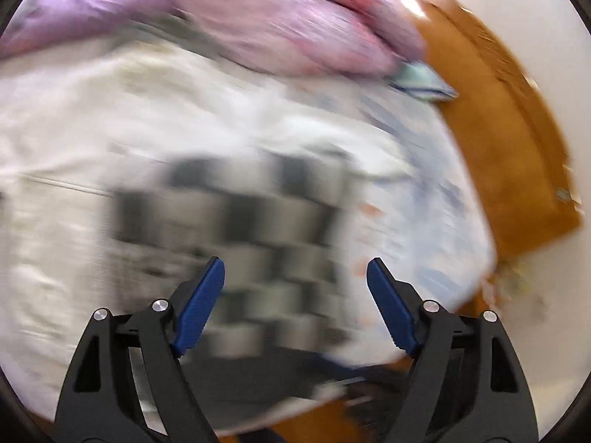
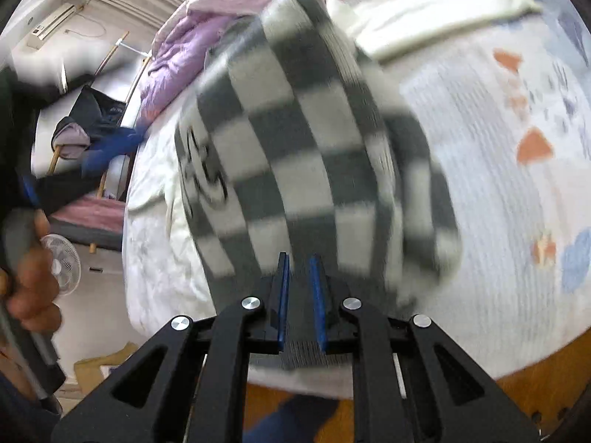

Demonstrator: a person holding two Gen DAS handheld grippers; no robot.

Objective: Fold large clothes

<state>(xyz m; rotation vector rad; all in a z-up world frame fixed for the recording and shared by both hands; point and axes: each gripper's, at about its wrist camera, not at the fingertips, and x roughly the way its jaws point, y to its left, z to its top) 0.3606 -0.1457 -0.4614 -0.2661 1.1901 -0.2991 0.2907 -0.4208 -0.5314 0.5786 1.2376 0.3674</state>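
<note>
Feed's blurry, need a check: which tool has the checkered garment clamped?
The right tool: jaws nearly shut on the checkered garment. The left tool is wide open, holding nothing.

The checkered garment (image 2: 314, 155) fills the middle of the bed (image 2: 480, 192), open sheet lies to its right, while the heaped pink quilt (image 1: 280, 26) and the wooden headboard (image 1: 509, 122) wall off the far side.

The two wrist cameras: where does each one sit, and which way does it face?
Left wrist: on the open left gripper, looking down at the blurred grey-and-white checkered garment on the bed.
Right wrist: on the right gripper, shut on that garment; the person's hand shows at left.
Both see the garment and the purple quilt.
</note>
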